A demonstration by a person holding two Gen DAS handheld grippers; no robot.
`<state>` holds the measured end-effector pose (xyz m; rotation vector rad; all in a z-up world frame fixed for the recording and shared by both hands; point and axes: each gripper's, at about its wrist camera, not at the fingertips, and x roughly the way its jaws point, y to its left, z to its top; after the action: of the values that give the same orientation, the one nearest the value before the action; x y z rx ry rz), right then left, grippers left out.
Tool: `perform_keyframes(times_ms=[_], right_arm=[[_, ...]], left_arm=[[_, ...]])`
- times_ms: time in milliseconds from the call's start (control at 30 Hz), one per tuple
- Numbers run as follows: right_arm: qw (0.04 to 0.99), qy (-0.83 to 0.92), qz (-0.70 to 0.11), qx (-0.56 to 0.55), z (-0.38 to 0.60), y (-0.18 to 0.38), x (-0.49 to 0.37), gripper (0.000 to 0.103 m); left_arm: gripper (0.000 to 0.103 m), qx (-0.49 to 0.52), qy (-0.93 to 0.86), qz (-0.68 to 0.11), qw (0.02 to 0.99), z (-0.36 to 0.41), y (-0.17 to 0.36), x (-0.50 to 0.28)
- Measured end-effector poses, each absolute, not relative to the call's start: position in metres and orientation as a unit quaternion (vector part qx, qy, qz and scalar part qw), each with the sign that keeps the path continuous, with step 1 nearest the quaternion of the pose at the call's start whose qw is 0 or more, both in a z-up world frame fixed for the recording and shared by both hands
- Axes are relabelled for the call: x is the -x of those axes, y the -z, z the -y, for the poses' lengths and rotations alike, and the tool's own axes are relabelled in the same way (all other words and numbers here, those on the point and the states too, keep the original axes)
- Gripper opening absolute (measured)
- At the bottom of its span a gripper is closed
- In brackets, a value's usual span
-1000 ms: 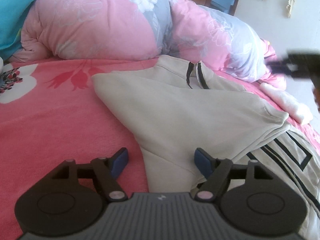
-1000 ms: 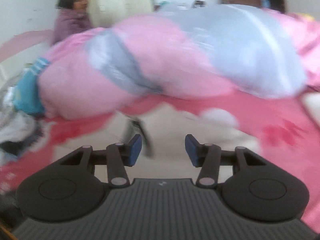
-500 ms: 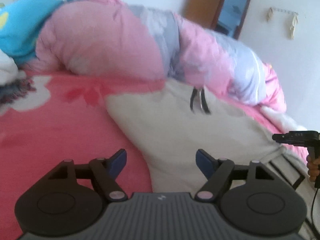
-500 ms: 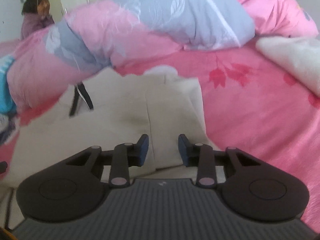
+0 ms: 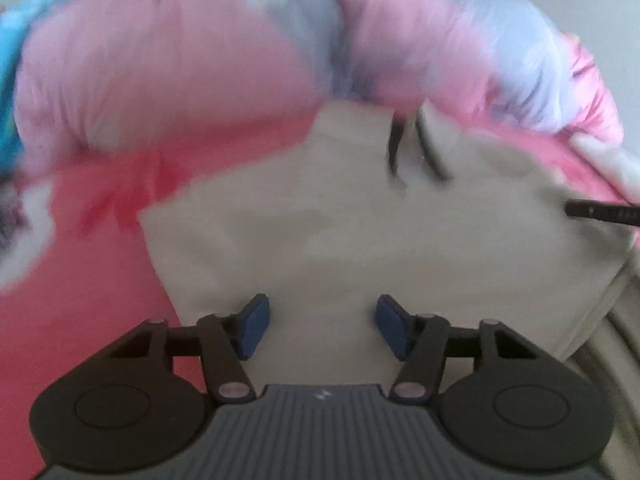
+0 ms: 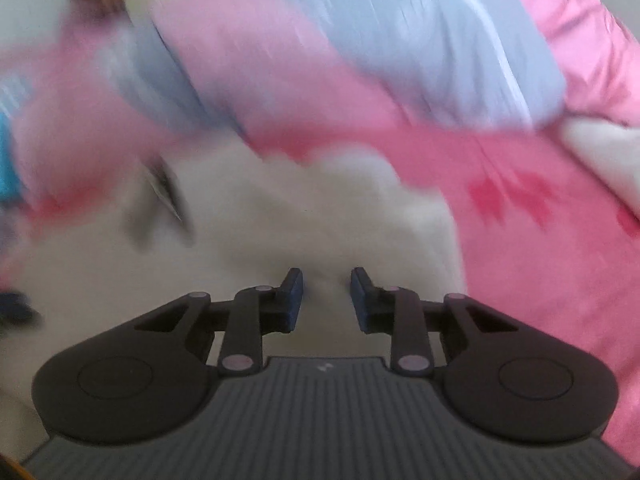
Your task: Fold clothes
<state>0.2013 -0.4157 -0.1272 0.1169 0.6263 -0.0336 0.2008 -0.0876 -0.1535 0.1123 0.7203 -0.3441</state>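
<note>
Item one, far left: a blue cloth [image 5: 8, 92], blurred, heaped against the rolled quilt; not part of your fold as far as the pictures show. Item two: the pink and grey quilt [image 5: 180, 60], bundled along the head of the bed, probably pushed there to leave flat room for folding. Item three: the pink bedsheet [image 5: 60, 320], the flat surface that carries everything. Item four, the task's thing: a beige jacket [image 5: 320, 232] with a dark zip at the collar [image 5: 400, 144], spread on the bed with its collar toward the quilt; its left side shows a straight slanting edge, which reads as a part already turned in, though blur keeps that uncertain. Item five: your left claw [image 5: 318, 326], pads set wide, hanging over the jacket's near left part with nothing between them; so placed, it looks ready to take the near hem or that side edge. Item six: your right claw [image 6: 326, 298], pads set narrow with a gap showing between them, low over the jacket's near right part; no cloth is visibly pinched, though the blur does not settle whether the pads touch the fabric. Its black tip also shows at the right edge of the left view. Item seven, far right: a white cloth [image 6: 600, 152] lying on the sheet just beside the quilt, well apart from the jacket.
</note>
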Motion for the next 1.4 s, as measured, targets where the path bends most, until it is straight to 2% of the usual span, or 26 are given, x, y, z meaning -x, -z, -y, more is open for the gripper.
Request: perform_keyframes(times_ms=[100, 200, 433, 500, 700, 833, 967, 1067, 1300, 1400], right_arm=[[0.95, 0.004, -0.294, -0.107, 0.43, 0.124, -0.199, 0.022], [0.951, 0.002, -0.292, -0.104, 0.429, 0.128, -0.199, 0.022], [0.952, 0.007, -0.293, -0.089, 0.425, 0.127, -0.198, 0.022], [0.952, 0.006, -0.293, -0.09, 0.425, 0.128, -0.198, 0.022], [0.949, 0.0, -0.295, -0.113, 0.432, 0.119, -0.201, 0.023], [0.958, -0.012, -0.254, -0.133, 0.442, 0.1, -0.204, 0.023], [0.948, 0.006, -0.292, -0.125, 0.453, 0.132, -0.223, 0.024], [0.942, 0.019, -0.291, -0.163, 0.464, 0.121, -0.22, 0.021], [0.95, -0.062, -0.271, -0.143, 0.431, 0.091, -0.184, 0.023], [0.939, -0.069, -0.323, -0.1, 0.417, 0.131, -0.198, 0.022]], left_arm=[[0.062, -0.085, 0.161, -0.342, 0.922, 0.094, 0.15, -0.194], [0.057, -0.084, 0.144, -0.345, 0.924, 0.093, 0.144, -0.21], [0.059, -0.08, 0.101, -0.352, 0.927, 0.091, 0.131, -0.249], [0.063, -0.055, 0.081, -0.367, 0.925, 0.079, 0.154, -0.262], [0.064, -0.065, 0.077, -0.34, 0.935, 0.08, 0.156, -0.254], [0.064, -0.062, 0.078, -0.338, 0.936, 0.076, 0.157, -0.251], [0.064, -0.064, 0.078, -0.336, 0.937, 0.078, 0.158, -0.25], [0.064, -0.064, 0.078, -0.336, 0.936, 0.078, 0.159, -0.25], [0.064, -0.065, 0.079, -0.336, 0.936, 0.078, 0.159, -0.25], [0.066, -0.07, 0.082, -0.345, 0.932, 0.078, 0.157, -0.253]])
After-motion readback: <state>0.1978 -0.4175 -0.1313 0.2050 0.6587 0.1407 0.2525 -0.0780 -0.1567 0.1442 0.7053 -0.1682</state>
